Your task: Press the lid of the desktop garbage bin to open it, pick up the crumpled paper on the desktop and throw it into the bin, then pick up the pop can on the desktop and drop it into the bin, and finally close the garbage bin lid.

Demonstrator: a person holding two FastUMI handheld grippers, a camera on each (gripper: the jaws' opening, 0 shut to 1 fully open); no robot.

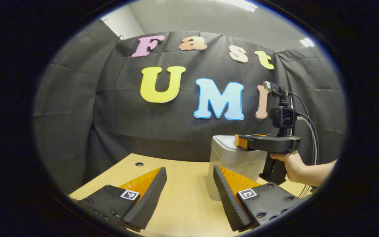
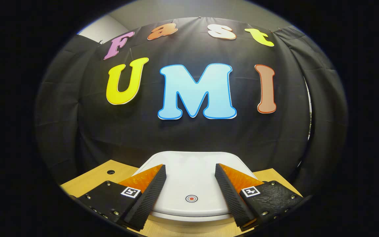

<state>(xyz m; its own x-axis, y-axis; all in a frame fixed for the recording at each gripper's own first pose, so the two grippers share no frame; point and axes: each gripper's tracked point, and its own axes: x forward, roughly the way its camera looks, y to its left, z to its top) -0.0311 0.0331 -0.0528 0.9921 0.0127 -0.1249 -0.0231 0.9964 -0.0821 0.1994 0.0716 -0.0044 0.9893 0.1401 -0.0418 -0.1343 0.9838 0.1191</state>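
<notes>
Black cloth hangs behind a pale wooden counter [image 1: 183, 184], with a strip of grey ceiling and a light panel above it. On the counter stands the desktop garbage bin [image 1: 232, 164], a pale, translucent box with a white lid [image 2: 192, 177]. The lid lies flat and closed, and a small round red-and-white mark [image 2: 191, 198] sits near its front edge.

In the left gripper view, the left gripper [image 1: 189, 191] is held low over the counter to the left of the bin, its two fingers spread wide apart with nothing between them; bare wood shows in the gap. The bin rises just behind its right finger. A small dark round hole [image 1: 139, 164] is set in the counter at the far left.

Farther off in that view, the right gripper [image 1: 242, 142] reaches in from the right, held by a hand [image 1: 288, 163] on its grip, with cables trailing from the camera mount on top. Its front end is level with the top of the bin, right above the lid; whether it touches the lid cannot be told.

In the right gripper view, the right gripper's fingers stand open on either side of the lid, looking down over it, with the round mark centred between them. The counter shows to both sides of the bin.
</notes>
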